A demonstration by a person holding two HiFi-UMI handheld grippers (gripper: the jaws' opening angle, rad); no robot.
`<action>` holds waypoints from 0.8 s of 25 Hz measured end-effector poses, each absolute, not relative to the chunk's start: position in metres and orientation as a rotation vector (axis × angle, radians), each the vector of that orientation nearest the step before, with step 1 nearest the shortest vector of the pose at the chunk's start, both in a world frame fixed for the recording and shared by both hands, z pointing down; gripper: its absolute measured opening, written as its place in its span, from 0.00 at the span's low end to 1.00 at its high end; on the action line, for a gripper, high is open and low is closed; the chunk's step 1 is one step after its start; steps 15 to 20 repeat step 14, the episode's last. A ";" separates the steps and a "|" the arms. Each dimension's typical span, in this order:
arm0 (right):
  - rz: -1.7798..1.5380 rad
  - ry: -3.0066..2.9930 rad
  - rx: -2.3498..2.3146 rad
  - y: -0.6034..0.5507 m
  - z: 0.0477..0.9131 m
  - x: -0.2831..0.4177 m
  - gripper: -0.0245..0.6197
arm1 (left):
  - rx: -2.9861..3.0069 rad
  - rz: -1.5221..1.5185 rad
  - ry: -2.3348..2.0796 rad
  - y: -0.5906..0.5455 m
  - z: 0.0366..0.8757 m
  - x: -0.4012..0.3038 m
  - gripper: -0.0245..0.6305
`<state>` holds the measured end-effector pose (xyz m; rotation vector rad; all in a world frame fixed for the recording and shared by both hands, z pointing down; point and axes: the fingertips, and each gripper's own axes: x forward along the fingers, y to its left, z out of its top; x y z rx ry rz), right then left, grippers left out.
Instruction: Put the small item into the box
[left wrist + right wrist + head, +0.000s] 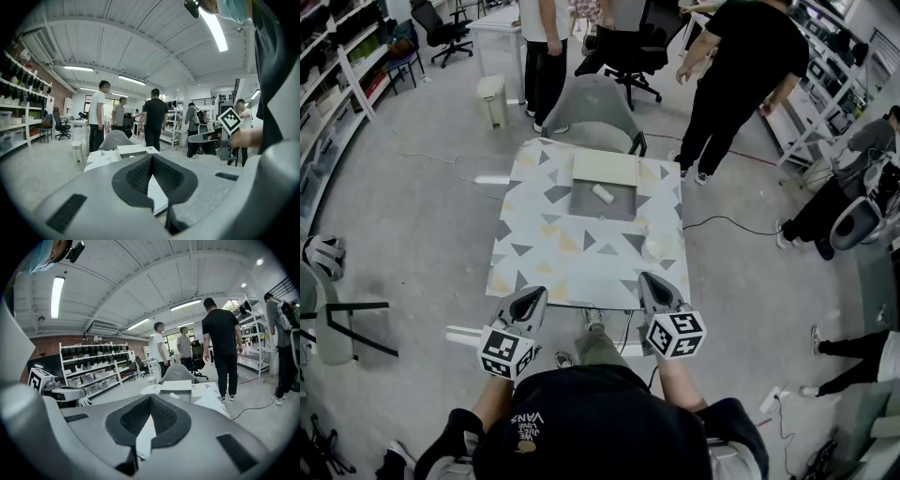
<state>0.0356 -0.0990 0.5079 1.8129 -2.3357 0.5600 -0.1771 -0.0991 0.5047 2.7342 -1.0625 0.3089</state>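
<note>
A table [534, 253] with a triangle-patterned cloth stands in front of me. An open box [581, 208] with a grey inside lies on its far half, its cream lid [605, 169] folded back. A small white roll [602, 194] lies inside the box. A pale rounded item [657, 247] sits on the cloth near the right edge. My left gripper [532, 298] and right gripper [652, 281] hover at the table's near edge, both shut and holding nothing. The left gripper view shows the box [132, 150] far ahead and the right gripper [220, 136] beside it.
A grey chair [595, 108] stands against the table's far side. Several people stand beyond it, one in black [741, 75] at the far right corner. Shelving [337, 84] lines the left wall. A cable [731, 223] runs on the floor to the right.
</note>
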 end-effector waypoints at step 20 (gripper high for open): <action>0.557 -2.367 1.806 -0.111 0.503 0.036 0.04 | 2.729 0.318 -1.064 -0.109 0.506 -0.174 0.05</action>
